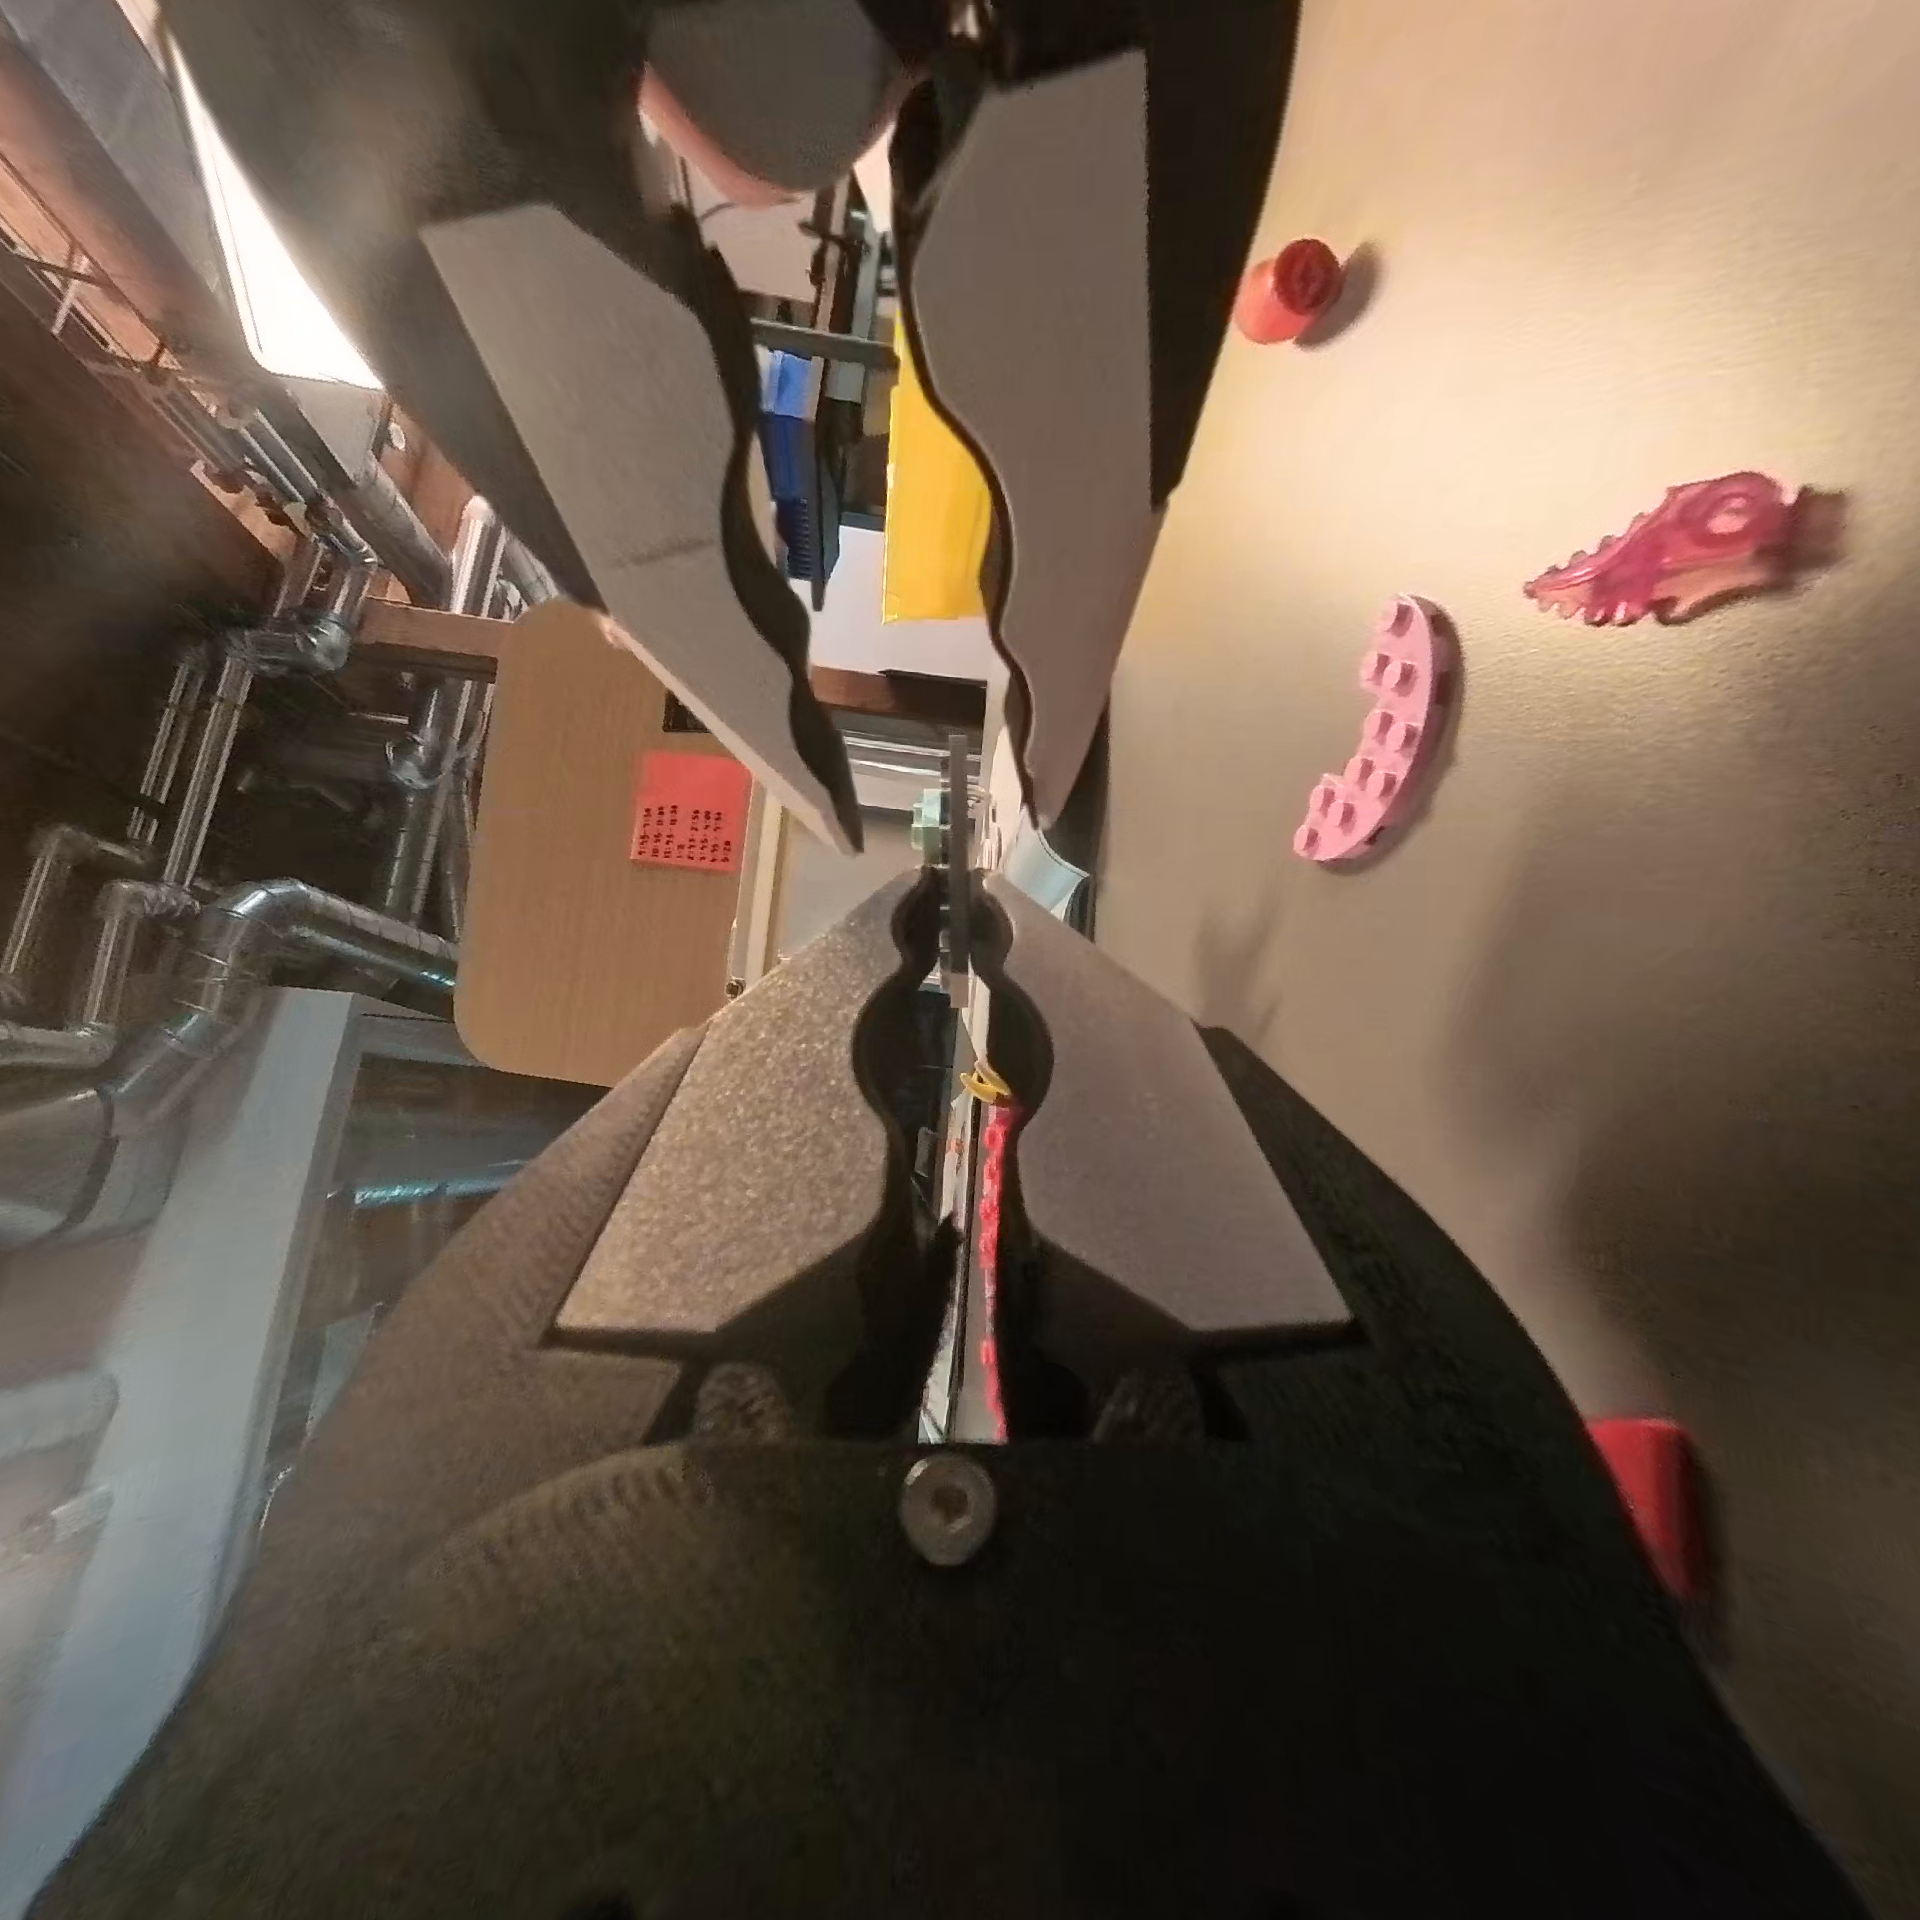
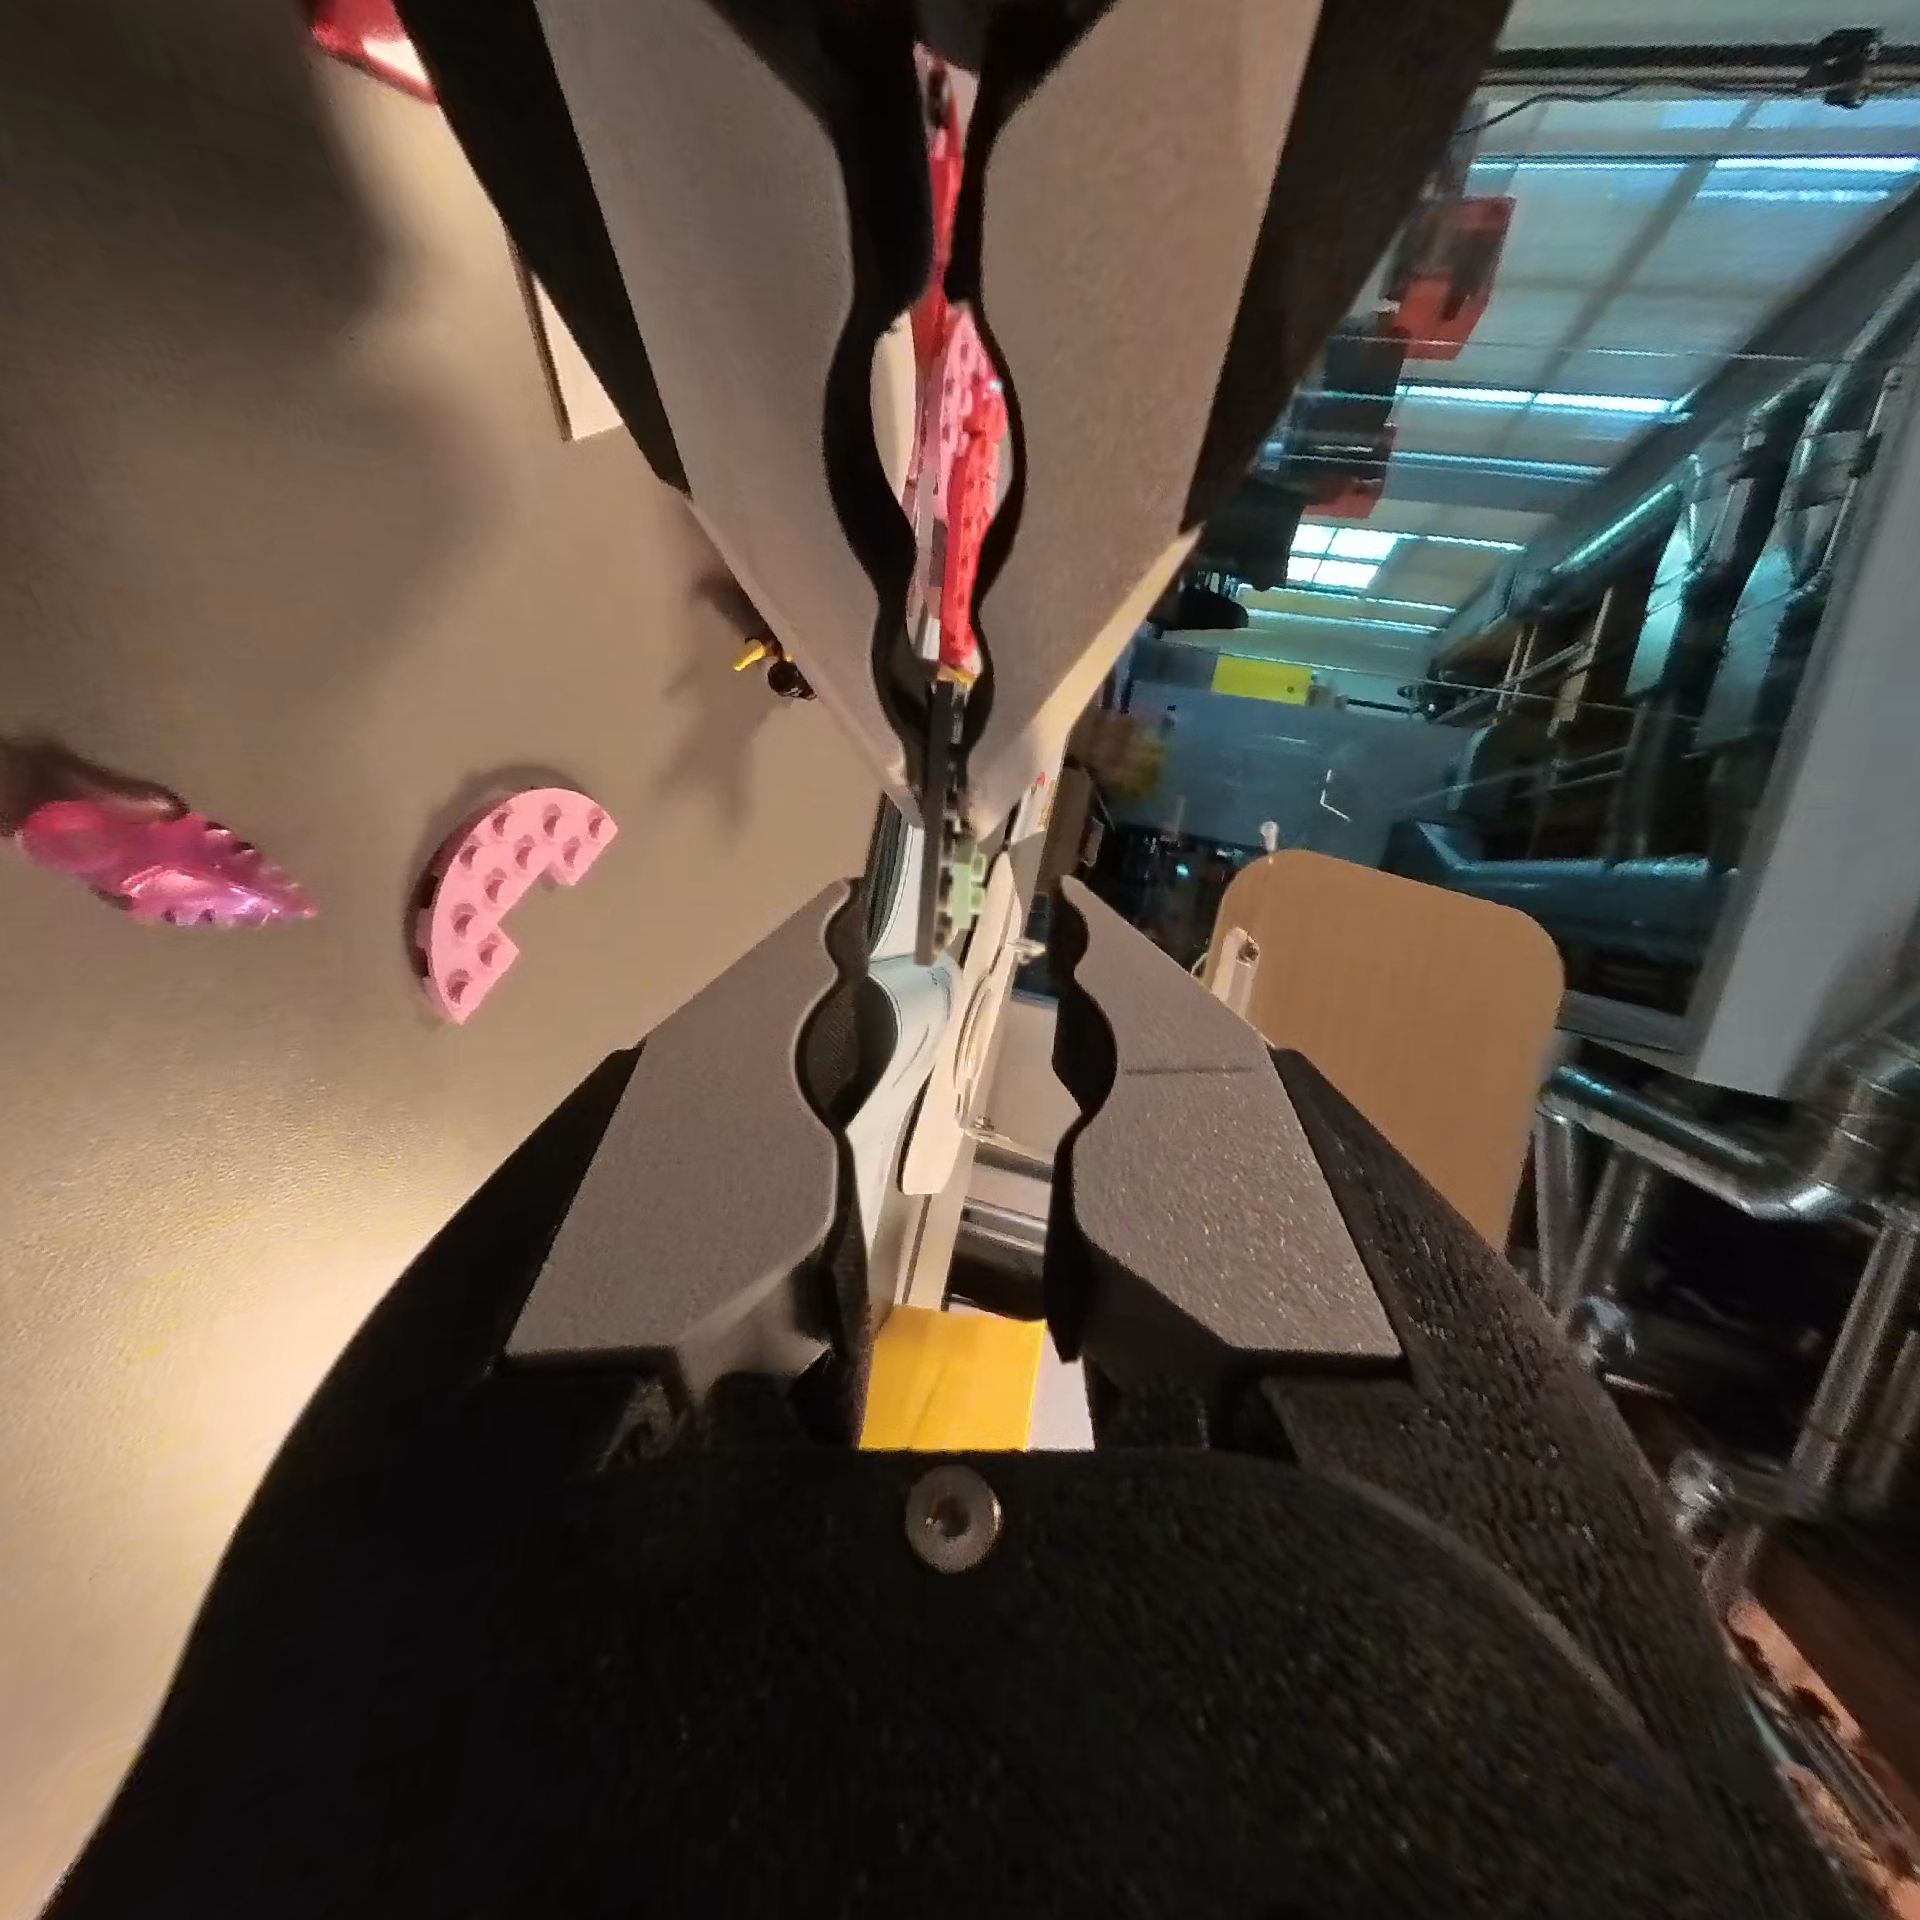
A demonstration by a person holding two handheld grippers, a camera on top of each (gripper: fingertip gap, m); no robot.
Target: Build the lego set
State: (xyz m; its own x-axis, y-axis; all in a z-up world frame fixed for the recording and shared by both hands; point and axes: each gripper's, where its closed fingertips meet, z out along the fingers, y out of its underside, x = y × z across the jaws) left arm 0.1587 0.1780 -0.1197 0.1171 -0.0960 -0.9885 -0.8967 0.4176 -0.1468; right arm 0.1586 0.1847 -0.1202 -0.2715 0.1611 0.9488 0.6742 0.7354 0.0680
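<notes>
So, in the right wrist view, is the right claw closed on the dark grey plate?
No, the right claw stands open, its fingertips apart from the dark grey plate, which the left claw clamps.

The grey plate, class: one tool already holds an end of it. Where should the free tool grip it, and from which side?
Grip the grey plate at its free end, past the green brick, coming end-on opposite the left tool. It stands edge-on between the right tool's open fingers, so they would likely close on its flat faces.

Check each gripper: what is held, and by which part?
Left gripper pinches a thin dark grey studded plate by one end. Right gripper is open, holding nothing.
</notes>
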